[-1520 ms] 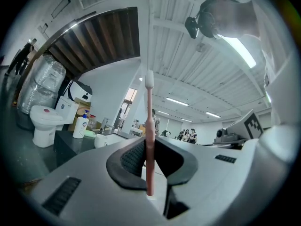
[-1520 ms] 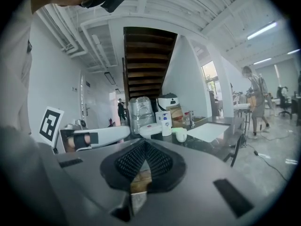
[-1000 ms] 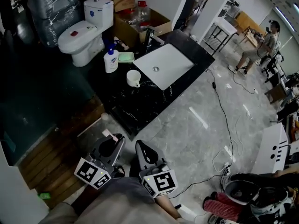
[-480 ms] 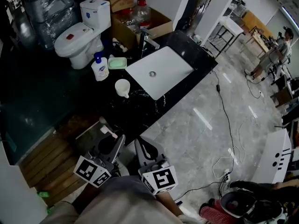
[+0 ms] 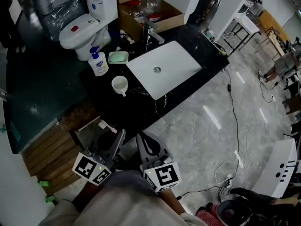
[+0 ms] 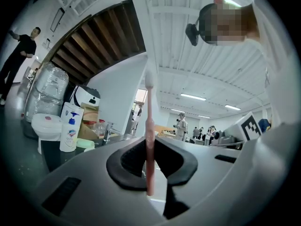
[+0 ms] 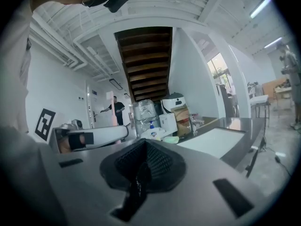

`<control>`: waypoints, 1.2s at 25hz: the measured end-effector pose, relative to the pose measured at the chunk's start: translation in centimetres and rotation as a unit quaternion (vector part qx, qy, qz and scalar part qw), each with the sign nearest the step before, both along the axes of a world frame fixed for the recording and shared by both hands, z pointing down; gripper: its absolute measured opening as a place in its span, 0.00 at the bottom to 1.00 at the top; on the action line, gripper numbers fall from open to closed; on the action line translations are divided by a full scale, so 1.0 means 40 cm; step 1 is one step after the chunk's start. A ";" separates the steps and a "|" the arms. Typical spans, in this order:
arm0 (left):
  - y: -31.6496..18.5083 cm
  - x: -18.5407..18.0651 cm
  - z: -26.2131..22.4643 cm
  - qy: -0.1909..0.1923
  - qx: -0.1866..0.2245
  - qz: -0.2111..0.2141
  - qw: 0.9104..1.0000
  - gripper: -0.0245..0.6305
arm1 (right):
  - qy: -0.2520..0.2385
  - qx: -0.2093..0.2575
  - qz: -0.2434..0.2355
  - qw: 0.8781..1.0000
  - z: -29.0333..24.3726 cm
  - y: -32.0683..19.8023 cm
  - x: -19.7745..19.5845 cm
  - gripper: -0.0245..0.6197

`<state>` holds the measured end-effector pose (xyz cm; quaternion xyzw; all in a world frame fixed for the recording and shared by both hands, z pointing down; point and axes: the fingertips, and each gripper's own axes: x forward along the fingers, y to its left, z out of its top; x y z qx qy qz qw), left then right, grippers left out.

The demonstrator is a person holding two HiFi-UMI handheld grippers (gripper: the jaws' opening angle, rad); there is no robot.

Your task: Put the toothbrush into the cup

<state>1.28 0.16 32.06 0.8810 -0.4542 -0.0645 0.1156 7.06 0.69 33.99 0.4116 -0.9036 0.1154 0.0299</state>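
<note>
The pink toothbrush is being gripped between the closed jaws of the left gripper. In the left gripper view it is being held upright at the centre of the frame, with its pale head at the top. In the head view, the left gripper is being held at the lower centre-left of the frame. An end of the toothbrush is being shown sticking out to its upper left, over the near edge of the black countertop.

The right gripper is being held just beside the left one, lower centre. In the right gripper view its jaws are being kept together with nothing between them.

The white cup is being left standing on the countertop, above the grippers in the head view and well apart from them. It is being flanked by the white sink basin on its right, while a soap bottle and a green soap dish are being seen near it towards the upper left. A white toilet is being shown beyond the counter in the upper left.
</note>
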 end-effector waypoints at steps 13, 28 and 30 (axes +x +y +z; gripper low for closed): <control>-0.094 -0.068 -0.014 -0.010 0.013 -0.024 1.000 0.11 | -0.005 0.001 -0.033 0.999 -0.003 -0.098 -0.084 0.05; -0.270 -0.161 -0.015 0.026 0.011 0.014 1.000 0.11 | 0.011 0.004 -0.011 1.000 -0.007 -0.255 -0.190 0.05; -0.291 -0.174 -0.019 0.026 0.012 0.021 0.999 0.11 | 0.014 0.004 -0.008 1.000 -0.008 -0.275 -0.208 0.05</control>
